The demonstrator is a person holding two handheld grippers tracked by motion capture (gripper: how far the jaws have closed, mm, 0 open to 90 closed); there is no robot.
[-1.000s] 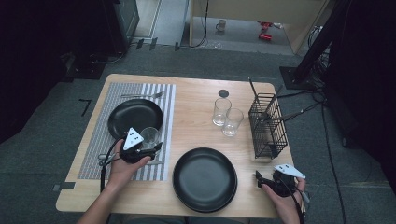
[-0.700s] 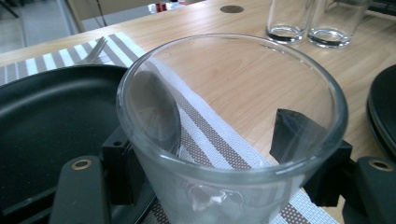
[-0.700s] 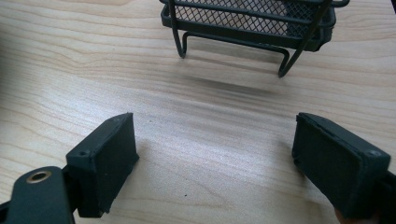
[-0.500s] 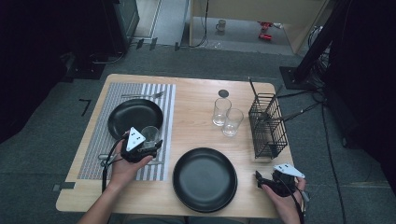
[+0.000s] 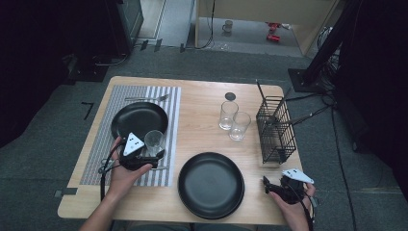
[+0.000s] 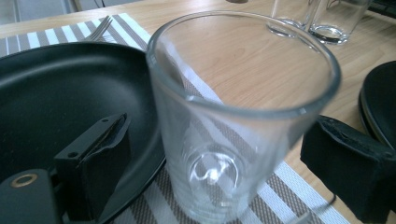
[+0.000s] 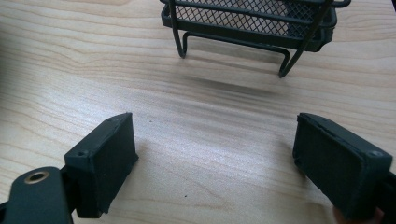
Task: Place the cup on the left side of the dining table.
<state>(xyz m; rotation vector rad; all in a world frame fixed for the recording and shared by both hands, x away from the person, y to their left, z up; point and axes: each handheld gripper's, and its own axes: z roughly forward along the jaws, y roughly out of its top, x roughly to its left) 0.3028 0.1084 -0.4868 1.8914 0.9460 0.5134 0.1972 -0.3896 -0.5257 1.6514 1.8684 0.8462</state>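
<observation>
Left gripper (image 5: 153, 156) jaws just opening, releasing glass (image 6: 233, 116) on placemat (image 5: 98, 154), plate's (image 5: 139, 118) 5 o'clock; next, retreat clear.

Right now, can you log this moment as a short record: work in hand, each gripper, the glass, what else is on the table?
work in hand: setting a glass on the striped placemat
left gripper: jaws have just been opening; glass between them, pads clear of it
right gripper: open, nothing between the jaws, over bare table
glass: upright, beside the plate on the placemat
also there: fork, second plate, two more glasses, wire basket
</observation>
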